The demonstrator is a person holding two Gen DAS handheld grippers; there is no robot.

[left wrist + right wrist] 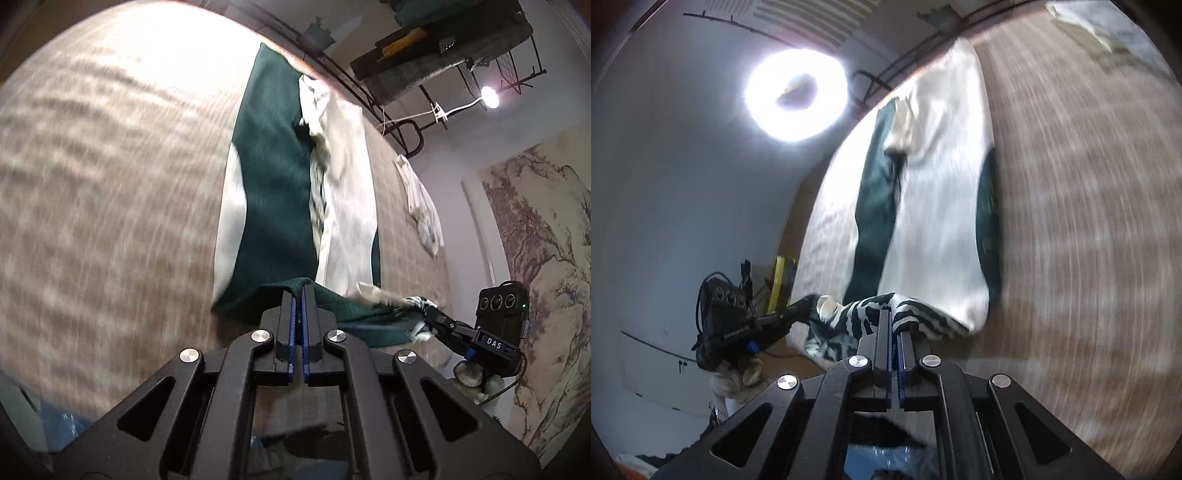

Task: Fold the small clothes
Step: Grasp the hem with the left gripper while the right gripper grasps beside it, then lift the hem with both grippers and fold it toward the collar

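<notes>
A woven beige bedspread (110,184) carries a green-and-white garment (273,192) stretched lengthwise toward its far edge. The left gripper (299,295) is clamped on the garment's near green hem; the right gripper (894,317) pinches its striped near corner.

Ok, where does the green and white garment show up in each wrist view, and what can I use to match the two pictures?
Left wrist view: the green and white garment runs from top centre down to the left gripper, shut on its near green edge.
Right wrist view: the garment fills the centre, its striped near edge pinched in the right gripper.
Shared landmark: the brown woven surface under the garment.
</notes>
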